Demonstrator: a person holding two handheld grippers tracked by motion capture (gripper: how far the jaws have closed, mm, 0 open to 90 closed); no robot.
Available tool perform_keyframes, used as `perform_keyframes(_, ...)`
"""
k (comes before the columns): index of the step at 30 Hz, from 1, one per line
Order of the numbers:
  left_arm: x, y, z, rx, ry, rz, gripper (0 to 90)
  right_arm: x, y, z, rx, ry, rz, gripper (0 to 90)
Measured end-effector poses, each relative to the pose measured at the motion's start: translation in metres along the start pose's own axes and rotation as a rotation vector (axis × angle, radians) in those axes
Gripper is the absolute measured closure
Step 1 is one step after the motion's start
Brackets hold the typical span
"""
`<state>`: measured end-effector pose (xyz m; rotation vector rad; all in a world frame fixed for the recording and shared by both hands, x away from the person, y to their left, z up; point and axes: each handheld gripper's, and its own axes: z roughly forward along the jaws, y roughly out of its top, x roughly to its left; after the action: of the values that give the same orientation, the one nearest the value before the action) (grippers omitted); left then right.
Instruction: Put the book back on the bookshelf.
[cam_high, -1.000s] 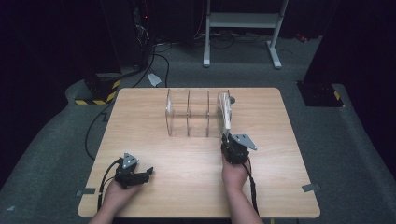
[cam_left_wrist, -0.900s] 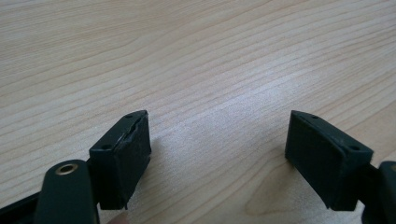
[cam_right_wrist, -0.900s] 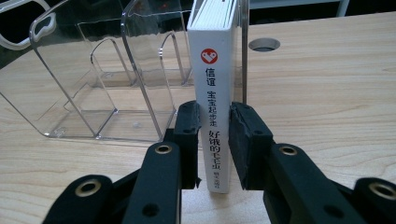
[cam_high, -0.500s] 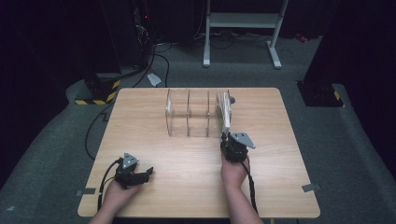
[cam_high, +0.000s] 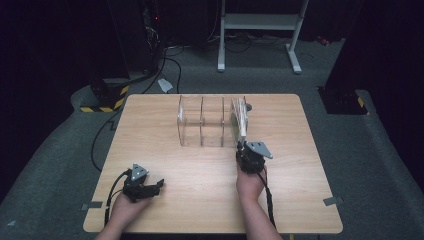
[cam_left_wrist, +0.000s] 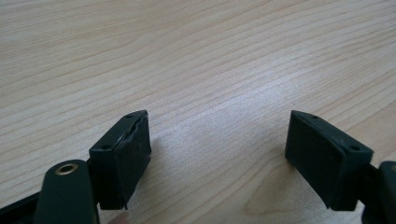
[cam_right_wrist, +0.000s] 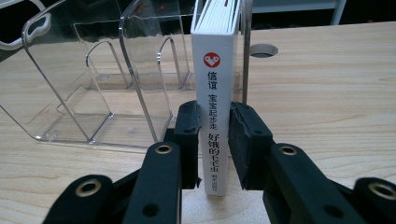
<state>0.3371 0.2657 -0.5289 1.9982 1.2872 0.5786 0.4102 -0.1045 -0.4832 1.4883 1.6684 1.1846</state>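
**Book gripped at the rack's right slot**

A white book (cam_right_wrist: 219, 93) is being clamped by its spine in the right gripper (cam_right_wrist: 215, 140), standing upright in the rightmost compartment of the clear rack (cam_high: 200, 122). Nothing is being shifted since a second ago, so seating or withdrawal is judged pending. The left gripper (cam_left_wrist: 217, 154) is being rested spread and empty on the near-left table (cam_high: 150, 130).
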Motion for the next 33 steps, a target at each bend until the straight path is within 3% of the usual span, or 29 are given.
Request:
perform_keyframes(4, 0.000, 0.000, 0.000, 0.000, 0.000, 0.000, 22.3, 0.000, 0.000, 0.000, 0.001, 0.001, -0.001, 71.9)
perform_keyframes(9, 0.000, 0.000, 0.000, 0.000, 0.000, 0.000, 22.2, -0.001, 0.002, -0.008, -0.021, 0.032, -0.020, 45.2)
perform_keyframes(14, 0.000, 0.000, 0.000, 0.000, 0.000, 0.000, 22.3, -0.008, 0.000, -0.019, 0.015, 0.091, -0.073, 33.5)
perform_keyframes(19, 0.000, 0.000, 0.000, 0.000, 0.000, 0.000, 22.3, -0.032, -0.010, -0.032, 0.066, 0.122, -0.100, 31.0)
perform_keyframes(22, 0.000, 0.000, 0.000, 0.000, 0.000, 0.000, 22.3, -0.050, -0.018, -0.037, 0.114, 0.116, -0.115, 27.0)
perform_keyframes(25, 0.000, 0.000, 0.000, 0.000, 0.000, 0.000, 22.3, -0.073, -0.028, -0.044, 0.136, 0.072, -0.144, 25.7)
perform_keyframes(33, 0.000, 0.000, 0.000, 0.000, 0.001, 0.002, 22.3, -0.122, -0.045, -0.056, 0.268, -0.022, -0.136, 20.9)
